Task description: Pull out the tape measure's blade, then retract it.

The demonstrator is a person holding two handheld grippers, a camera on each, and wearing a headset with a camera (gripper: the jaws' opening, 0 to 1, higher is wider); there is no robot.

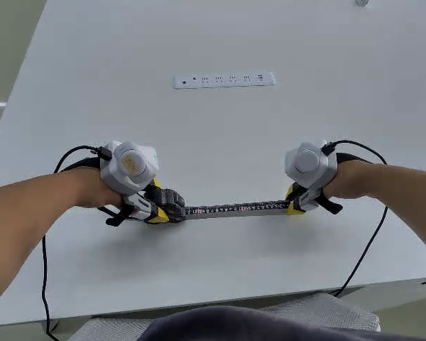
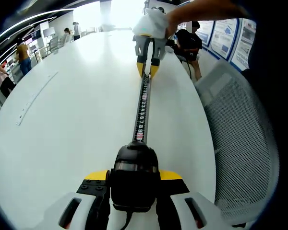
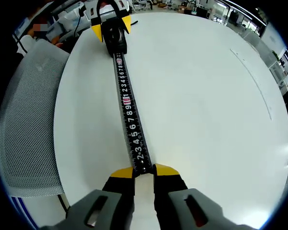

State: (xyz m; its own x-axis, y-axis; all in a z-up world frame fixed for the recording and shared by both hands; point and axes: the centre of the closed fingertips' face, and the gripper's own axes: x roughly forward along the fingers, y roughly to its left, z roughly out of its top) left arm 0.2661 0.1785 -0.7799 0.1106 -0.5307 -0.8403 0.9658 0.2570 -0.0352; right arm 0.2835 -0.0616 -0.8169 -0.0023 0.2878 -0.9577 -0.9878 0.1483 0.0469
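Observation:
A black tape measure case (image 1: pixel 172 204) (image 2: pixel 134 177) lies on the white table, and my left gripper (image 1: pixel 156 213) (image 2: pixel 133 175) is shut on it. Its dark blade (image 1: pixel 234 208) (image 2: pixel 142 108) (image 3: pixel 129 120) with white numbers runs flat along the table to my right gripper (image 1: pixel 292 207) (image 3: pixel 144 171), which is shut on the blade's tip. In the right gripper view the case (image 3: pixel 114 33) sits at the far end between the left gripper's yellow fingertips (image 3: pixel 97 31). In the left gripper view the right gripper (image 2: pixel 148 67) holds the far end.
A white power strip (image 1: pixel 224 80) lies further back on the table (image 1: pixel 270 128). A grey mesh chair (image 2: pixel 245 143) (image 3: pixel 29 120) stands at the table's near edge. Black cables (image 1: pixel 373 241) trail off both grippers. People stand far off in the room (image 2: pixel 24 55).

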